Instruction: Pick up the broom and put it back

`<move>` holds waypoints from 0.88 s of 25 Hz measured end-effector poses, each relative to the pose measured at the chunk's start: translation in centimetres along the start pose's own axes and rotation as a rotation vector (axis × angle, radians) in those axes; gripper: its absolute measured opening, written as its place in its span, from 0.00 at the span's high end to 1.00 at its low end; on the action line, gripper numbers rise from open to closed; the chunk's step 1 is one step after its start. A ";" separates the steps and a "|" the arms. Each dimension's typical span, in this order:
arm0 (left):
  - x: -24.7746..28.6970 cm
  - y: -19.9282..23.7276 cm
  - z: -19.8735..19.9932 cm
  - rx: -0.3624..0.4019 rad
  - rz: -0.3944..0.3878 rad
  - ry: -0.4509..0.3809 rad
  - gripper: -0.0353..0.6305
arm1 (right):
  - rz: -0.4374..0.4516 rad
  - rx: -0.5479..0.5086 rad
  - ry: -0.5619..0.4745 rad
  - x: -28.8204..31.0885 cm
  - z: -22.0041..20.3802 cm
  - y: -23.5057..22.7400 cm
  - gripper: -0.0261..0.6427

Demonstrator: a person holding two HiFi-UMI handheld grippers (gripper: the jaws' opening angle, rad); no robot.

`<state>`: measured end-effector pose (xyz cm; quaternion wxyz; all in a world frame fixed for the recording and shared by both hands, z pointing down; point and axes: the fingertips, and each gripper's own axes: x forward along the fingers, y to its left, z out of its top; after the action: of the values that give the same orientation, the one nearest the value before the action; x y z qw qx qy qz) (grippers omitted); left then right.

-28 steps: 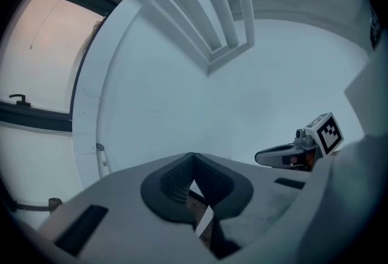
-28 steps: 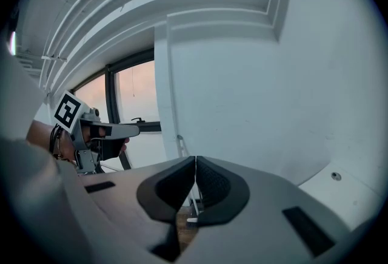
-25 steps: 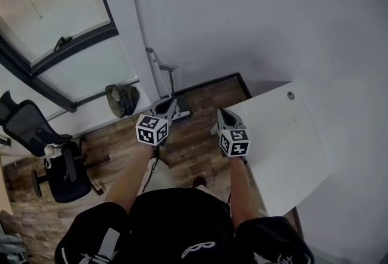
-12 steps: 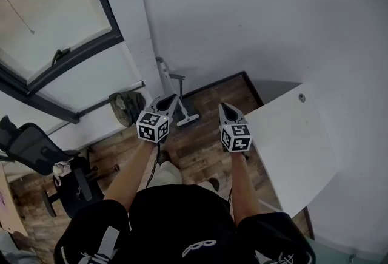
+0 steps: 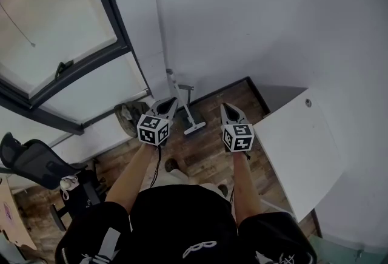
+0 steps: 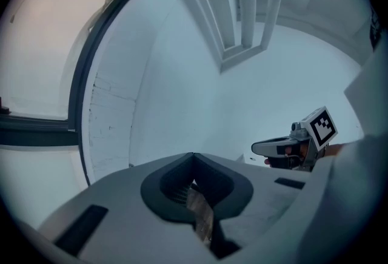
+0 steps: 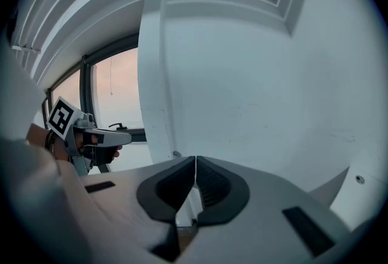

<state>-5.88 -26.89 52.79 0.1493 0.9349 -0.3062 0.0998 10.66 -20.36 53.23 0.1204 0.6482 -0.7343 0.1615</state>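
The broom [image 5: 183, 108] is a pale pole with a flat head on the wooden floor. It leans against the white wall beside the window column. My left gripper [image 5: 170, 102] hovers just left of the pole and my right gripper [image 5: 224, 107] a little right of it; both are above the floor and apart from the broom. Both are shut with nothing between the jaws. In the left gripper view my left gripper [image 6: 193, 158] points at the bare wall. The right gripper view has the broom's handle top [image 7: 176, 154] just left of my right gripper [image 7: 195, 162].
A white table [image 5: 297, 153] stands at the right, close to my right arm. An olive bag [image 5: 128, 117] lies by the low wall under the window [image 5: 54, 26]. A black office chair [image 5: 36, 165] stands at the left.
The person has walked toward the wall; broom and wall now lie nearer. Both grippers went forward with the body and stayed shut. The chair has slid toward the left edge.
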 end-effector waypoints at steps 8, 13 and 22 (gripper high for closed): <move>0.0 2.9 -0.1 0.010 -0.025 0.007 0.92 | -0.032 0.008 -0.006 1.8 0.0 1.5 0.92; 0.5 3.6 -0.6 0.021 -0.049 0.021 0.92 | -0.043 0.011 0.007 2.9 -0.7 1.4 0.92; 1.2 5.5 -1.6 0.027 -0.043 0.035 0.92 | -0.041 0.014 0.022 5.8 -1.6 1.4 0.92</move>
<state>-8.39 -31.28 55.81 0.1441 0.9413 -0.2820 0.1168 8.47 -24.87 56.82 0.1273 0.6621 -0.7184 0.1713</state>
